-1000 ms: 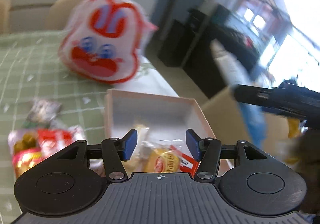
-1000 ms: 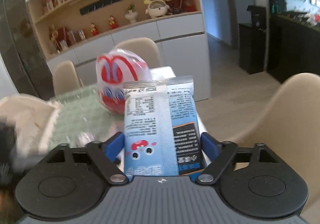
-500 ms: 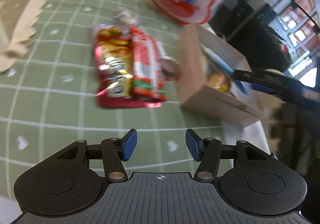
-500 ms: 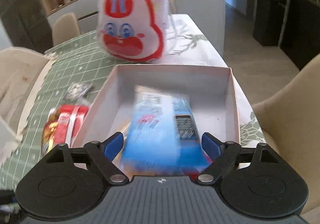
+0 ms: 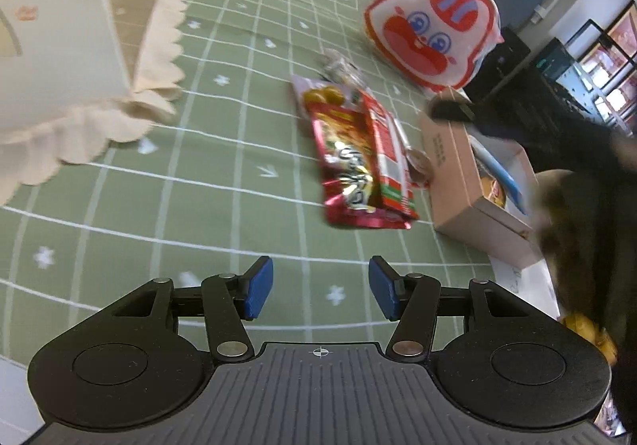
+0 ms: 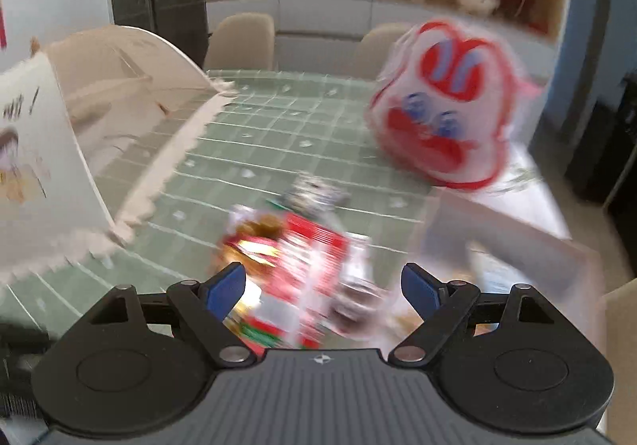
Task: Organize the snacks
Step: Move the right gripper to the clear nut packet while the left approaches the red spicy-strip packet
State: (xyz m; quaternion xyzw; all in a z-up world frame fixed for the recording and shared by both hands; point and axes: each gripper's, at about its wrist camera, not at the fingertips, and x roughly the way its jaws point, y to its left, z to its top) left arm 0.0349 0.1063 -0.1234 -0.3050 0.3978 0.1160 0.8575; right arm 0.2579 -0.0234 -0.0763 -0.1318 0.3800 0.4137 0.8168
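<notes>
packets: glossy foil, crinkled | box: matt cardboard | tablecloth: matt green cloth | rabbit bag: shiny plastic film | left gripper: matt black plastic, blue pads

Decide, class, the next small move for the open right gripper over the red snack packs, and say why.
Probably lower the right gripper onto the red packs and close. Its jaws stand wide and empty, with the packs lying loose on the green cloth right below them, beside the box that already holds snacks. The right view is blurred, so the exact alignment is unclear.
</notes>
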